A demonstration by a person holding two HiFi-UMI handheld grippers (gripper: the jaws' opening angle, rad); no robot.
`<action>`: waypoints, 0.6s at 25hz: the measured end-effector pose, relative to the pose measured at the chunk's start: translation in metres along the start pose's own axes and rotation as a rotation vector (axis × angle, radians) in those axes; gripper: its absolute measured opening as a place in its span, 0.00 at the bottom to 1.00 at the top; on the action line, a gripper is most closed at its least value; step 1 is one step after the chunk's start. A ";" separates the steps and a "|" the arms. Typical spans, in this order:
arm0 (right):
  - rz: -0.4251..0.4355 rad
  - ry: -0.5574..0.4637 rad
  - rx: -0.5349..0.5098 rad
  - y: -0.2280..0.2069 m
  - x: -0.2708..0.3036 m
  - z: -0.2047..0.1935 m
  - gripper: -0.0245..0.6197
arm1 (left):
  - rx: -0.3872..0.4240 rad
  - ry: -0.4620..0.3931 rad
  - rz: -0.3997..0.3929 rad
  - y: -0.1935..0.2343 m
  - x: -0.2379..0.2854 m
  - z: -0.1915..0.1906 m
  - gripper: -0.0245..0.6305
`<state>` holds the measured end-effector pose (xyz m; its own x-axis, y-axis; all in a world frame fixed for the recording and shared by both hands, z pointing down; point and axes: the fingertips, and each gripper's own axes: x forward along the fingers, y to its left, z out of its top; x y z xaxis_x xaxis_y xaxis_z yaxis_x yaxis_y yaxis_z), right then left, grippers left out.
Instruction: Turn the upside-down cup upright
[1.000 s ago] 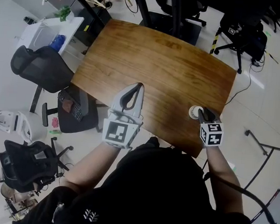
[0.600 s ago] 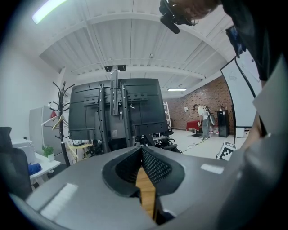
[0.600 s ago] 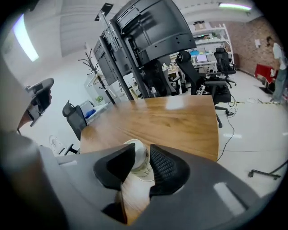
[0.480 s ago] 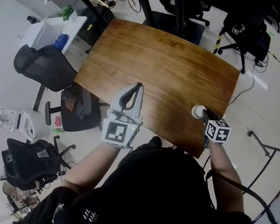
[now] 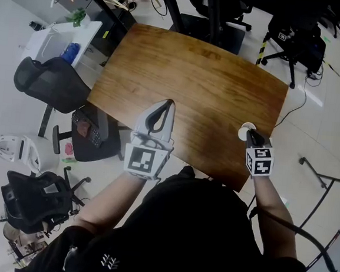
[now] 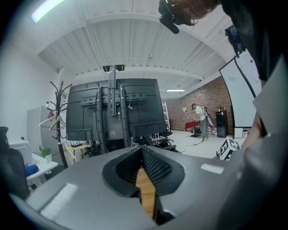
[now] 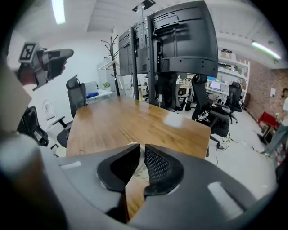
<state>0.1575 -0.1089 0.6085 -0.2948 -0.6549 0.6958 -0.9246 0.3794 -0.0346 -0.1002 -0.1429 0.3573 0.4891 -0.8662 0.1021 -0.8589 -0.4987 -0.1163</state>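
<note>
Where both grippers hang over its near edge, table (image 5: 193, 75): brown wood, seen steeply from above in the head view; pale floor (image 5: 330, 129) all round it.
Cup (image 5: 245, 129): white; at the table's near right corner, just inside the edge, touching the right gripper's tips; in the right gripper view its thin wall runs up between the two pads; whether it rests on the wood or hangs clear of it cannot be told, nor which way up it stands.
Right gripper (image 5: 252, 134): angled down at the cup; jaws have just been closing and now stand almost together, clenched on the cup's wall; pads (image 7: 158, 165) black and meshed, one on each side of the white wall.
Left gripper (image 5: 170, 102): over the near edge about midway along the table, well apart from the cup; pointing roughly level across the wood; jaws clenched together at the tips with nothing between them, only a strip of table showing through the gap lower down in the left gripper view.
Person (image 5: 191, 235): black top; a forearm runs to each gripper.
Chair (image 5: 50, 80): black, on the floor left of the table.
Side table (image 5: 51, 42): white, beyond the chair, at the upper left of the head view.
Screens (image 7: 175, 40): dark backs on a stand past the table's far edge.
Coat rack (image 6: 56, 112): black, left of the screens.
</note>
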 end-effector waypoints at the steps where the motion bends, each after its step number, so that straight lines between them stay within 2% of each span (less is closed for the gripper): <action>1: -0.003 0.014 -0.036 0.003 0.001 -0.001 0.10 | -0.005 -0.001 0.002 0.000 0.001 0.001 0.04; 7: 0.060 0.034 -0.223 0.048 0.005 -0.003 0.10 | 0.010 0.012 0.001 0.003 0.000 -0.003 0.04; 12: 0.127 0.056 -0.265 0.079 0.013 -0.015 0.12 | 0.001 0.016 0.007 0.007 -0.001 -0.006 0.04; 15: 0.138 0.076 -0.275 0.089 0.021 -0.019 0.12 | -0.002 0.017 0.009 0.008 0.000 -0.007 0.04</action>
<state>0.0734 -0.0765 0.6336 -0.3843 -0.5379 0.7503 -0.7739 0.6308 0.0559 -0.1082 -0.1470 0.3630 0.4786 -0.8701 0.1175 -0.8637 -0.4906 -0.1154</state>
